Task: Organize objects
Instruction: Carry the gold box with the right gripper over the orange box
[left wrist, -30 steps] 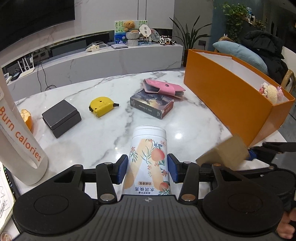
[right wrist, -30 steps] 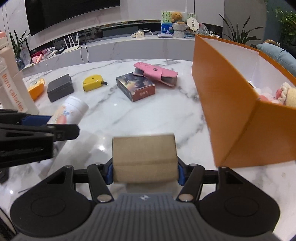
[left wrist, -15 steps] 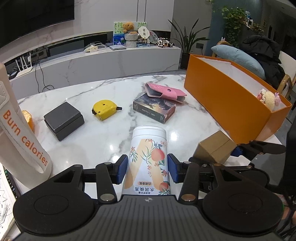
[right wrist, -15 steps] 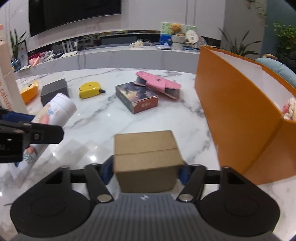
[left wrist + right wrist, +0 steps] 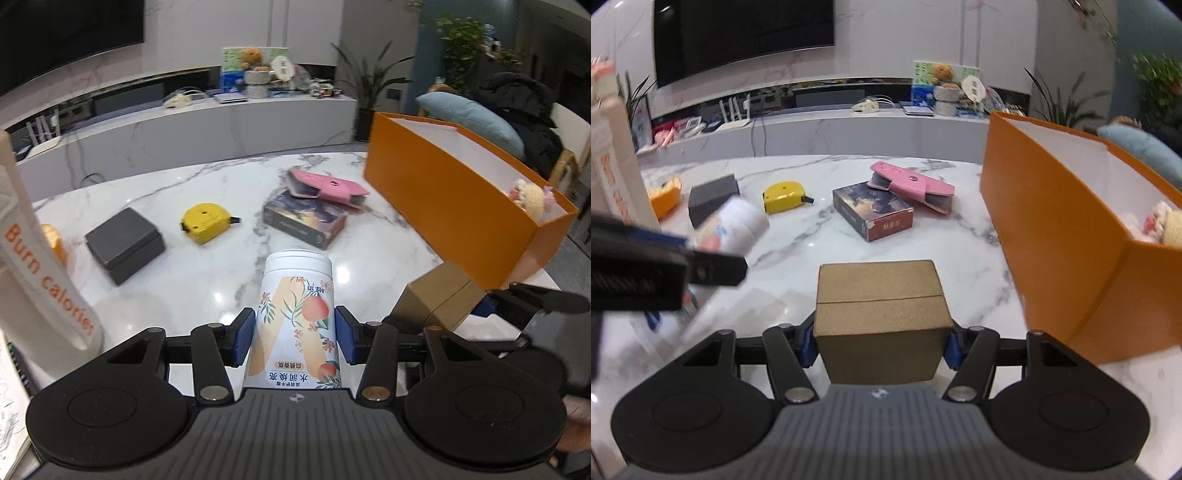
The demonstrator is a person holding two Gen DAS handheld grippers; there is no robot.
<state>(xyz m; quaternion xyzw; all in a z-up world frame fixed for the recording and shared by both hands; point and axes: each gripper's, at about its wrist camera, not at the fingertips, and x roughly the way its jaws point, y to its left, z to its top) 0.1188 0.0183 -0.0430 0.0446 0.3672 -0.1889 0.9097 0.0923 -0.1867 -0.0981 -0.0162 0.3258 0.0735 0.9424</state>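
While clamped mid-body in left claw (image 5: pixel 294 334), peach-print canister (image 5: pixel 297 317): probably light, rigid, slick. Right claw (image 5: pixel 880 342) pinching stiff kraft box (image 5: pixel 880 318) sidewalls.

Out at twelve o'clock runs a long low white marble media console (image 5: pixel 192 136), a stuffed brown teddy bear (image 5: pixel 252 55) and small ornaments sitting on top. Above it at eleven o'clock hangs a big dark curved television screen (image 5: pixel 742 33) on a pale marble wall (image 5: pixel 905 33). At one o'clock stands a tall green leafy potted plant (image 5: pixel 364 79). Over at two o'clock, a light blue cushion (image 5: pixel 469 114) lies beside a heap of black coat (image 5: pixel 521 99) on a wooden chair (image 5: pixel 565 166). Underneath it all, the glossy white grey-veined marble counter (image 5: pixel 207 280) catches bright ceiling-light glints.
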